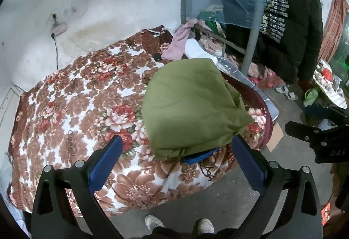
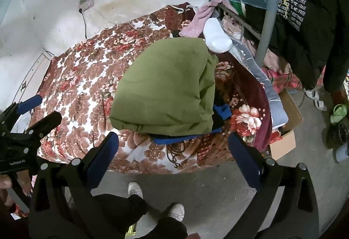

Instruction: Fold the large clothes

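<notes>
Spread wide and empty, the left claw (image 1: 174, 151) is held just short of the green garment (image 1: 192, 105), which is seen folded into a compact bundle on the floral bed (image 1: 72, 95), so the folding is judged nearly complete. From the right wrist, the right claw (image 2: 173, 147) is likewise shown parted and empty before the bundle, and blue clothing (image 2: 174, 140) beneath it is revealed more fully.
</notes>
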